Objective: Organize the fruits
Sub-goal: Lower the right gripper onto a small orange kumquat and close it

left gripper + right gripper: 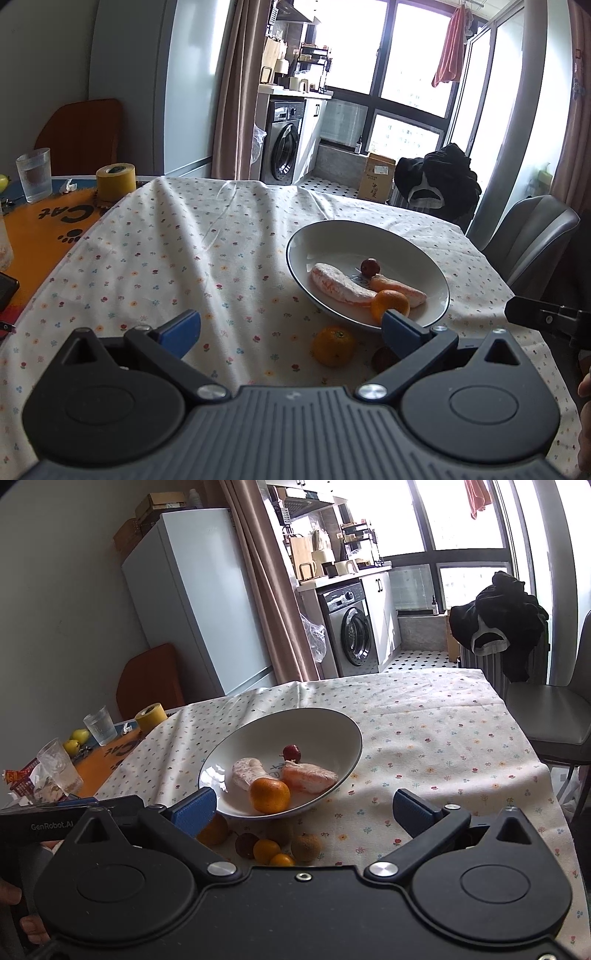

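I have both grippers hovering over the near edge of the table, which is covered by a flowered tablecloth (192, 240). My left gripper (291, 332) has its blue fingers spread wide and holds nothing; a loose mandarin (334, 346) lies on the cloth between them, touching neither. My right gripper (304, 810) is also spread wide and empty. The white bowl (332, 727) sits on the cloth toward the table's near right part in the left wrist view, and in it I see two peeled pomelo segments (248, 771), a mandarin in the bowl (269, 795) against its near wall, and a small red fruit (292, 753) farther back. Outside the bowl, along the near edge just below its rim, the right wrist view shows a cluster of loose fruit: two small oranges (266, 850), a dark red fruit (246, 844) and a brown kiwi (306, 846), lying close together, some touching. Toward the far left corner, where the cloth stops and an orange mat shows, a glass of water (34, 174) and a yellow tape roll (115, 181) stand near each other.
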Motion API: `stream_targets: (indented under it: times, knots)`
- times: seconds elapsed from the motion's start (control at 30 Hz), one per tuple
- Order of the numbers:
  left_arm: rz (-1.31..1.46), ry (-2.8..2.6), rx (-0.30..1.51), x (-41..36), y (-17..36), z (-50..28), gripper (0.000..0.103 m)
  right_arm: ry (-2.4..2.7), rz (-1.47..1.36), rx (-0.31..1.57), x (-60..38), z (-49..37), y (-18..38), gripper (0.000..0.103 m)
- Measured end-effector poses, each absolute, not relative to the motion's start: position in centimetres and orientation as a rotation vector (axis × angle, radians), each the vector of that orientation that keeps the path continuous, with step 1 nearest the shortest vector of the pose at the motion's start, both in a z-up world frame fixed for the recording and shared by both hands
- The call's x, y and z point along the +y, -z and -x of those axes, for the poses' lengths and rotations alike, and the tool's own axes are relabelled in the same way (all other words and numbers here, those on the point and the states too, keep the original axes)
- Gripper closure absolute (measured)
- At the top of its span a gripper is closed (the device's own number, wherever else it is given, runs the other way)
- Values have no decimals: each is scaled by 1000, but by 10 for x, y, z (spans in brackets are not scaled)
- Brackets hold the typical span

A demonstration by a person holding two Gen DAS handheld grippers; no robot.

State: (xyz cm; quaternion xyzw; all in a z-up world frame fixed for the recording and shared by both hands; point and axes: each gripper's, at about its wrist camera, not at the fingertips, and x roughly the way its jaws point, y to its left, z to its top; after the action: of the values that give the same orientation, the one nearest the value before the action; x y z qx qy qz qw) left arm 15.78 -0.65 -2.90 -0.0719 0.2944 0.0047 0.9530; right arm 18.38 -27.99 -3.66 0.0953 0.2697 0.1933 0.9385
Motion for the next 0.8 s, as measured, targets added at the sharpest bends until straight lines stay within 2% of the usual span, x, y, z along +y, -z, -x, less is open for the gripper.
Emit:
stream_targets:
  times: [0.7, 0.8]
  knots:
    - [119, 34, 643, -17, 49, -151, 0, -417, -137, 575, -274, -167, 52, 1]
    - [123, 53, 650, -19, 55, -151, 1, -431, -133, 593, -272, -167, 57, 11]
